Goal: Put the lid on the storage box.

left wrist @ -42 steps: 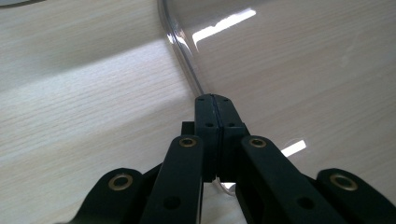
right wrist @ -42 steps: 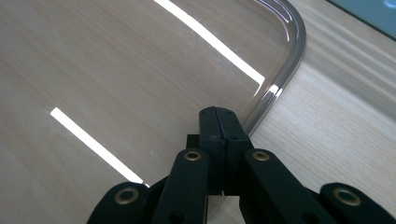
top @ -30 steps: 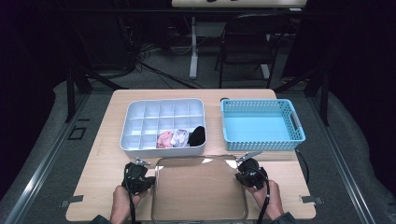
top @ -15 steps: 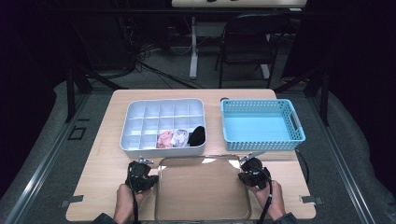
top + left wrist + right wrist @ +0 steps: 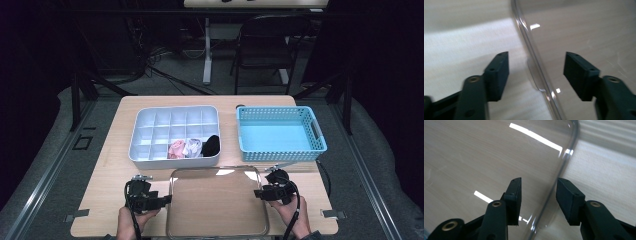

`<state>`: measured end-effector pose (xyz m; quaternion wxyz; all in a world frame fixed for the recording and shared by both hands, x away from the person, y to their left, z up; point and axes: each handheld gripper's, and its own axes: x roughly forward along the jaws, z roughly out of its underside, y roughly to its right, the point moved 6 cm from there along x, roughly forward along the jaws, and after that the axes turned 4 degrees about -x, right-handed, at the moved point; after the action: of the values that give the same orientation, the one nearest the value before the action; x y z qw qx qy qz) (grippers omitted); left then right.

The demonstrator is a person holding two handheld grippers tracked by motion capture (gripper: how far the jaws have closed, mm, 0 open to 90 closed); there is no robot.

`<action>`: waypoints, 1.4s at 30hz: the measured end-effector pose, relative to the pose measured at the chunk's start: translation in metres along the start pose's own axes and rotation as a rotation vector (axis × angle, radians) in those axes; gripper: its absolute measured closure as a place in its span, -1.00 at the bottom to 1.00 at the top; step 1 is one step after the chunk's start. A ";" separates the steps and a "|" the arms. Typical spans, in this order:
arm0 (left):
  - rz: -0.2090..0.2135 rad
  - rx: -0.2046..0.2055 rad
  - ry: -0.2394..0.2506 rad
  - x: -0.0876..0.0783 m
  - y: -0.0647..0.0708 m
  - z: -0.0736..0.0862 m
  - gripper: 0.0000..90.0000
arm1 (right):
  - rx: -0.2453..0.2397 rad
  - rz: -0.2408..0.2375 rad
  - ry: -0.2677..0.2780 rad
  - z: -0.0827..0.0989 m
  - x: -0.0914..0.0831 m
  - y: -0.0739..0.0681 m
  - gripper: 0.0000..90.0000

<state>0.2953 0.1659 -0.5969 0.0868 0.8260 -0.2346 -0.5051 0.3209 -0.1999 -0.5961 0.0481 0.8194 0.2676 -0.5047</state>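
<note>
A clear plastic lid (image 5: 217, 205) lies flat on the wooden table (image 5: 107, 175) at the near middle. My left gripper (image 5: 167, 199) is at the lid's left edge. In the left gripper view its jaws (image 5: 537, 54) have just been opening and stand apart, with the lid's rim (image 5: 524, 30) between them untouched. My right gripper (image 5: 256, 192) is at the lid's right edge. Its jaws (image 5: 539, 180) have also just been opening, and they straddle the lid's rim (image 5: 564, 157) without pressing on it.
Behind the lid stands a white compartment box (image 5: 150, 155) holding a pink bundle (image 5: 176, 149), a pale bundle (image 5: 192, 147) and a black one (image 5: 211, 145) in its front row. An empty blue basket (image 5: 280, 150) sits to its right. A chair (image 5: 265, 45) stands beyond the table.
The left gripper has shifted slightly toward the near edge of the table. The right gripper and the lid stay about where they were.
</note>
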 end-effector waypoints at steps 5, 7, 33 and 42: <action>-0.012 -0.010 -0.023 0.003 0.005 0.010 -0.52 | 0.041 0.023 -0.013 0.008 -0.002 0.004 0.03; -0.022 -0.007 -0.024 0.004 0.005 0.012 -0.59 | 0.049 0.028 -0.026 0.011 -0.001 0.005 -0.05; 0.082 -0.139 0.005 0.011 0.011 0.022 -0.07 | 0.128 0.008 -0.001 0.024 0.001 -0.002 0.19; 0.088 -0.203 0.034 0.013 0.011 0.020 -0.07 | 0.155 -0.017 0.015 0.025 0.000 0.002 0.24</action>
<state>0.2792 0.1521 -0.6122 0.1958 0.8104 -0.2167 -0.5079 0.3020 -0.2101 -0.6085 -0.0219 0.8222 0.2351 -0.5180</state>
